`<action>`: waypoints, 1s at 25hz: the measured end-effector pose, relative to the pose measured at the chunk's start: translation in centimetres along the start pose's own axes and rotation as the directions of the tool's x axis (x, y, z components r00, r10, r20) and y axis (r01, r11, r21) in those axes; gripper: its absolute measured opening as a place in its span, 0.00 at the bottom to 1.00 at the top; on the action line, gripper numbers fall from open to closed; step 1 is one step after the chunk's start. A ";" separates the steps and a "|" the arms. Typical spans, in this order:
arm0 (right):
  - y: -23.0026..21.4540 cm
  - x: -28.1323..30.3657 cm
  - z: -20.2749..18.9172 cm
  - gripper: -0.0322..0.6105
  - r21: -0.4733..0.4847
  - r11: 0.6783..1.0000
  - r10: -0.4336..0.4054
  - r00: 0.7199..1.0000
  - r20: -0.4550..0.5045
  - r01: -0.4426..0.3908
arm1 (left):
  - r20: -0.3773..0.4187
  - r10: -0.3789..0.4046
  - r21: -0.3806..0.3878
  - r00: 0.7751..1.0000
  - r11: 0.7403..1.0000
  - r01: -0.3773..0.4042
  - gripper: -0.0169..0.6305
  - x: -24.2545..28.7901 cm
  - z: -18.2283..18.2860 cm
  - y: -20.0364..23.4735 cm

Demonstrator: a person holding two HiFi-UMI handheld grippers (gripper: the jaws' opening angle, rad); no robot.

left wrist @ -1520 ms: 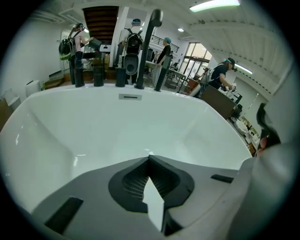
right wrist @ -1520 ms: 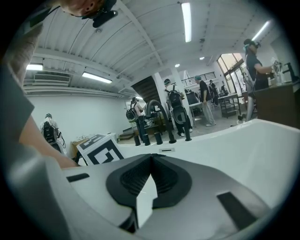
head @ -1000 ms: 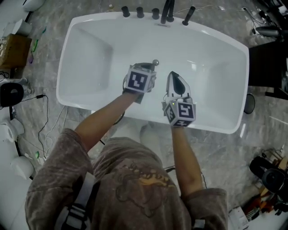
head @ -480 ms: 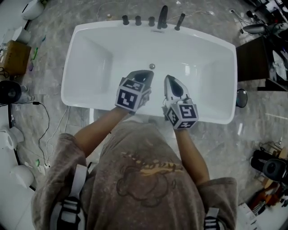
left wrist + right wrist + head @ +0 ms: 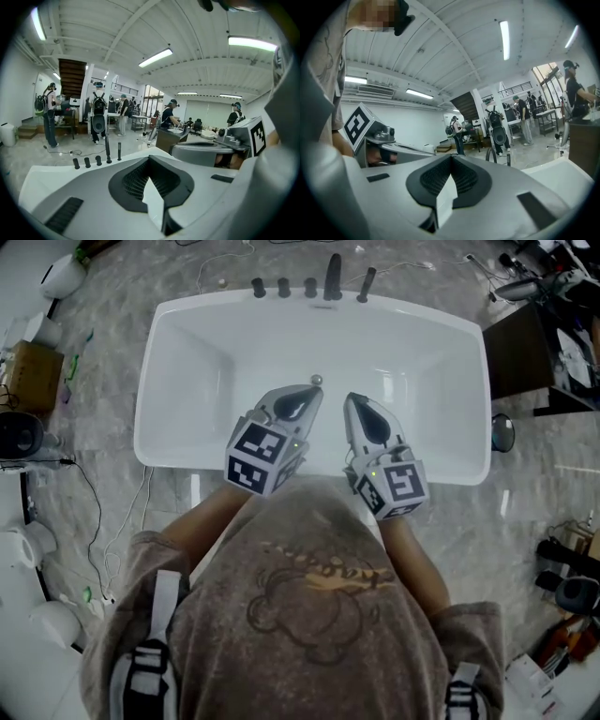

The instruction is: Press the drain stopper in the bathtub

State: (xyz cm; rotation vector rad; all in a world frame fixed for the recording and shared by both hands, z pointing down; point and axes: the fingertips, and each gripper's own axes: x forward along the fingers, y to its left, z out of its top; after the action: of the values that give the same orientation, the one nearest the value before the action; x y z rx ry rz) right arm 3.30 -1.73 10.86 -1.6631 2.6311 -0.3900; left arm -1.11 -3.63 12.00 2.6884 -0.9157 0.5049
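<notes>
The white bathtub (image 5: 187, 352) lies below me in the head view, with the small round metal drain stopper (image 5: 317, 381) on its floor near the middle. My left gripper (image 5: 309, 395) is held above the tub's near side, its tip just short of the stopper in the picture, jaws shut on nothing. Beside it my right gripper (image 5: 354, 404) is also shut and empty. In the left gripper view the left gripper (image 5: 150, 158) points level across the tub rim (image 5: 51, 171). The right gripper (image 5: 451, 157) faces the room the same way.
Black taps and a spout (image 5: 309, 285) stand on the tub's far rim, also visible as taps (image 5: 97, 159). A dark cabinet (image 5: 525, 348) is at the right, a cardboard box (image 5: 33, 371) and floor cables (image 5: 94, 493) at the left. People stand far off (image 5: 49, 112).
Both grippers have drawn back from the tub floor toward the person and risen. The left gripper's tip has come away from the stopper.
</notes>
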 end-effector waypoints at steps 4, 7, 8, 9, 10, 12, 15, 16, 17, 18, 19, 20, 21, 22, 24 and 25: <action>2.1 -0.4 1.4 0.05 -0.056 0.998 0.045 0.998 0.044 -0.042 | 0.110 -0.033 0.023 0.993 0.999 0.030 0.03 -1.9 1.7 -0.6; 3.1 -0.7 1.8 0.05 -0.077 0.995 0.064 0.995 0.071 -0.059 | 0.182 -0.065 0.055 0.981 0.997 0.056 0.03 -3.0 2.5 -1.1; 3.2 -0.7 1.8 0.05 -0.081 0.995 0.067 0.995 0.079 -0.061 | 0.203 -0.074 0.064 0.976 0.996 0.063 0.03 -3.3 2.6 -1.1; 3.3 -0.6 1.8 0.05 -0.083 0.995 0.067 0.994 0.085 -0.060 | 0.220 -0.081 0.071 0.972 0.995 0.067 0.03 -3.5 2.7 -1.1; 3.3 -0.6 1.6 0.05 -0.082 0.995 0.065 0.994 0.088 -0.058 | 0.232 -0.085 0.077 0.969 0.995 0.069 0.03 -3.7 2.6 -1.0; 3.1 -0.6 1.4 0.05 -0.078 0.996 0.055 0.994 0.094 -0.047 | 0.244 -0.084 0.099 0.966 0.993 0.061 0.03 -4.1 2.5 -0.9; 2.8 -0.8 1.1 0.05 -0.071 0.997 0.038 0.994 0.101 -0.031 | 0.250 -0.079 0.132 0.965 0.990 0.046 0.03 -4.3 2.0 -0.8; 2.6 -1.0 1.0 0.05 -0.069 0.997 0.034 0.994 0.103 -0.027 | 0.253 -0.079 0.135 0.964 0.990 0.046 0.03 -4.3 1.9 -0.7; 2.5 -1.1 0.9 0.05 -0.067 0.997 0.030 0.994 0.105 -0.023 | 0.256 -0.080 0.137 0.963 0.990 0.046 0.03 -4.2 1.8 -0.7; 2.3 -1.2 0.8 0.05 -0.065 0.998 0.027 0.994 0.107 -0.020 | 0.257 -0.083 0.140 0.963 0.989 0.048 0.03 -4.2 1.7 -0.8; 2.2 -1.3 0.7 0.05 -0.062 0.998 0.024 0.994 0.108 -0.017 | 0.257 -0.086 0.144 0.962 0.988 0.050 0.03 -4.1 1.6 -0.8; 2.1 -1.4 0.6 0.05 -0.058 0.998 0.020 0.994 0.108 -0.014 | 0.258 -0.088 0.145 0.962 0.988 0.051 0.03 -4.1 1.5 -0.8; 1.9 -1.5 0.6 0.05 -0.054 0.998 0.017 0.994 0.107 -0.012 | 0.258 -0.089 0.145 0.962 0.988 0.052 0.03 -4.0 1.4 -0.7; 1.9 -1.5 0.5 0.05 -0.052 0.999 0.016 0.994 0.105 -0.011 | 0.259 -0.089 0.143 0.962 0.988 0.053 0.03 -4.0 1.4 -0.7; 1.9 -1.5 0.5 0.05 -0.052 0.999 0.018 0.995 0.101 -0.013 | 0.261 -0.089 0.137 0.961 0.989 0.055 0.03 -3.9 1.4 -0.6; 1.9 -1.5 0.4 0.05 -0.052 0.999 0.021 0.995 0.098 -0.016 | 0.261 -0.089 0.134 0.961 0.990 0.055 0.03 -3.9 1.3 -0.6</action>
State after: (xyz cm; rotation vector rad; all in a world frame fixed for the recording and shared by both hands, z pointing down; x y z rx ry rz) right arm 2.30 0.26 9.84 -1.6256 2.6041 -0.2359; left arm -3.29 -1.52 9.13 2.9432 -0.8737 0.1913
